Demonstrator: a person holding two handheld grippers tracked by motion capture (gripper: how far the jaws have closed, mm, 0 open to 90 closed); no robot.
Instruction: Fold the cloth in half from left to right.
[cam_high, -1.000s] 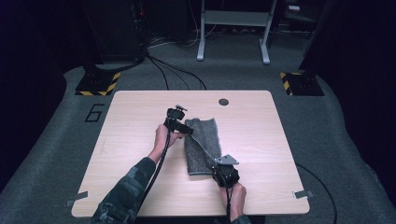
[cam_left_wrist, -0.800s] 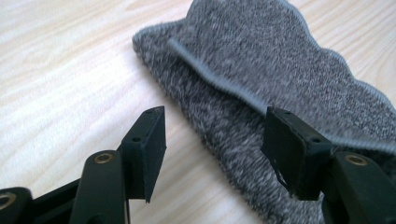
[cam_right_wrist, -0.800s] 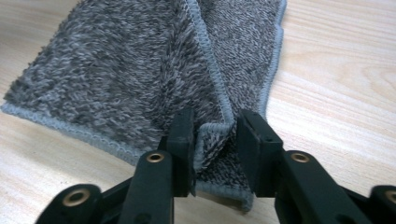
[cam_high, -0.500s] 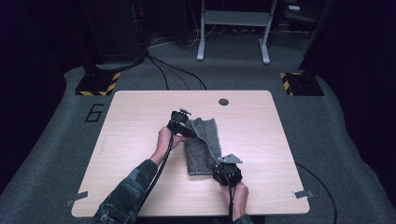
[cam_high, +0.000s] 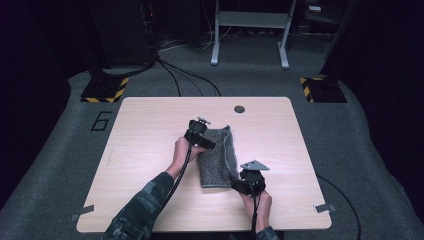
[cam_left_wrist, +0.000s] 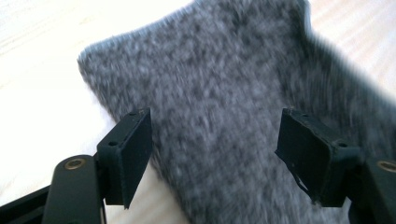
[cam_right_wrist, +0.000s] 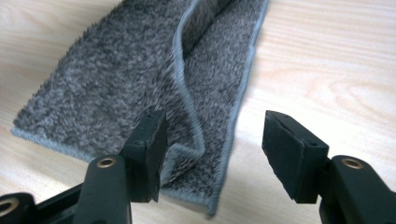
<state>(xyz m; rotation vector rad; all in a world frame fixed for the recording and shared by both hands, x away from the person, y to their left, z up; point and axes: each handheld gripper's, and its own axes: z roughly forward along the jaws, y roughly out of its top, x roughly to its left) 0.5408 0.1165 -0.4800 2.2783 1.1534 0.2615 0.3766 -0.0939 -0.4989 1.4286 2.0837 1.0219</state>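
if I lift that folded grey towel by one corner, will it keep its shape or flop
Probably flop: the folded grey towel lies limp, its top layer buckled into a ridge. Its fluffy pile suggests it's light and unlikely to slip. Pushed, it would likely bunch rather than slide.

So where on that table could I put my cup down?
The table is bare wood left of the grey towel, right of it to the edge, and along the far side beside the small dark disc. The middle is crowded with towel and both hands.

Left gripper (cam_high: 206, 141) jaws just opening, apart; right gripper (cam_high: 239, 185) likewise.
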